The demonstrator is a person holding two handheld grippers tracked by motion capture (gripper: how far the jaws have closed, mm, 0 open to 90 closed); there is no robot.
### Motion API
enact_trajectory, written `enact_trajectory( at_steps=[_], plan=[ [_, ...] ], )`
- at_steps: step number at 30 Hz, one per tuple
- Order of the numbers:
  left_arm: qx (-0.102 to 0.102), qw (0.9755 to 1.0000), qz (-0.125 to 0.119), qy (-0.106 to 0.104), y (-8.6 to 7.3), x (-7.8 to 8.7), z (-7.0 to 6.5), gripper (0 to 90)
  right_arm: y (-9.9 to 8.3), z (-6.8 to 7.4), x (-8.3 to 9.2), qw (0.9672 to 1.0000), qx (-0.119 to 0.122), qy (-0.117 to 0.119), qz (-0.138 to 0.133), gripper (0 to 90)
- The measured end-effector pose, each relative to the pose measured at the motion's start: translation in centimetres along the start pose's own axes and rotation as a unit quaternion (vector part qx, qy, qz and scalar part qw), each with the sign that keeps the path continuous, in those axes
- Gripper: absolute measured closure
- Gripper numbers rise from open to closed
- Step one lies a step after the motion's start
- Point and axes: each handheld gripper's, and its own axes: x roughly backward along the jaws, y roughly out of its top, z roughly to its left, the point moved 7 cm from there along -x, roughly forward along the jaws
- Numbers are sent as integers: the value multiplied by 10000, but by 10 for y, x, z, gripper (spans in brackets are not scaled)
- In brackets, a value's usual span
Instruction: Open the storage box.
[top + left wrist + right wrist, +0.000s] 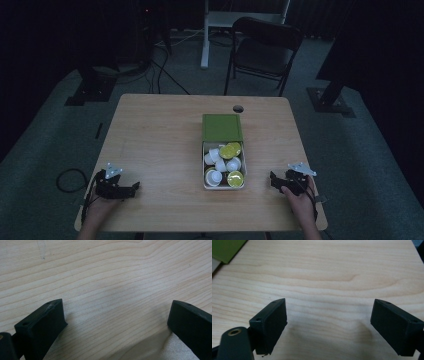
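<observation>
Both tongs, left point(134, 187) and right point(272, 178), agape and empty; box point(223, 186) contents dim, green lid point(225, 250) cropped.

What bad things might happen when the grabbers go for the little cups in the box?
The cups lie jumbled and crowded in the box, some tipped over, so wide-open jaws might catch two at once or knock one out. The green lid sits right against the box's far end, so a nudge may shift it. The right gripper is closer to the box than the left gripper, so it might bump the box's side going in.
</observation>
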Motion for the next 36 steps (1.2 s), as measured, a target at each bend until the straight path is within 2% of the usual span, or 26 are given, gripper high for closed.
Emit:
enact_trajectory(
  at_steps=[9, 13, 31, 36],
  plan=[
    [1, 10000, 3, 2, 0, 0, 0, 13, -4, -2, -2, 9996, 15, 161, 228, 132],
    [0, 10000, 1, -1, 0, 0, 0, 13, -5, 0, -2, 9992, 197, 146, 306, 121],
    [1, 10000, 2, 5, 0, 0, 0, 13, -2, 1, -7, 9984, 361, 254, 342, 114],
    [142, 9998, 13, 131, -1, 1, -1, 13, 0, 0, -10, 9980, 427, 324, 350, 109]
  ],
)
